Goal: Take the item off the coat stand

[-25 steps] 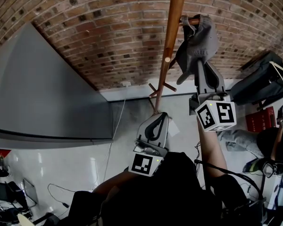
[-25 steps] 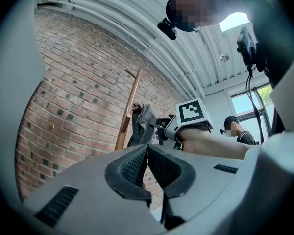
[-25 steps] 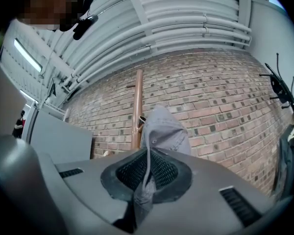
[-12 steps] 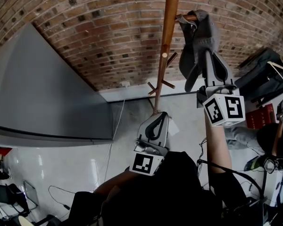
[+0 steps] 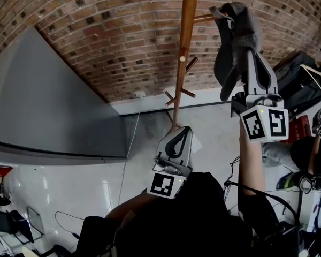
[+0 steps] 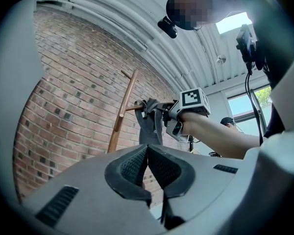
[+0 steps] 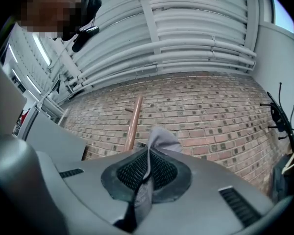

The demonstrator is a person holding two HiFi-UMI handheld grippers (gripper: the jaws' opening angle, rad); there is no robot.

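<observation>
right claw (image 7: 147, 164) clamped on grey cap (image 5: 236, 36) edge, cap at peg (image 5: 203, 18) tip; left claw (image 6: 147, 152) closed, empty.

Soft, even daylight. In the left gripper view a skylight (image 6: 232, 22) at upper right is blown out and a window (image 6: 237, 106) glows. Wide-angle bending curves the brick wall (image 5: 123, 42); both gripper views darken at their corners. Pale glare spots the floor (image 5: 104, 189), lower left.
</observation>
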